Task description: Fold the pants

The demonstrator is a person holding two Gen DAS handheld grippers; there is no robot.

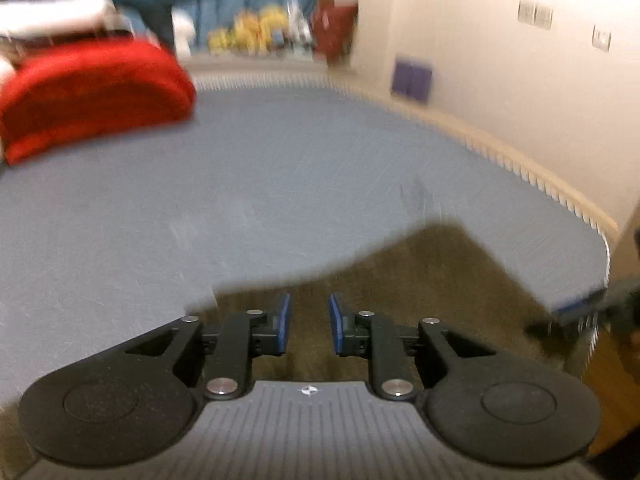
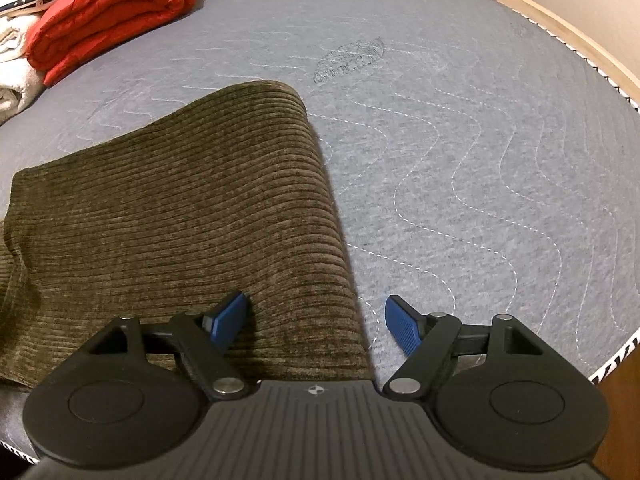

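The olive-brown ribbed corduroy pants (image 2: 180, 208) lie folded on the grey quilted mattress (image 2: 460, 140), near its front edge, one straight side edge running away from the camera toward the mattress's middle. The right gripper (image 2: 316, 320) hangs just above the near end of that edge with its blue pads spread wide: one pad (image 2: 230, 314) over the corduroy, the other over bare mattress, neither pressing on the cloth. In the blurred left wrist view, the left gripper (image 1: 310, 322) stands over the same brown cloth (image 1: 420, 280) with its pads a narrow gap apart and nothing clamped between them. At the mattress's far left corner sits a rolled red padded blanket (image 2: 116, 12), with cream-white fabric (image 2: 12, 60) just beside it. A pale wooden frame (image 2: 560, 28) rims the mattress's far right edge.
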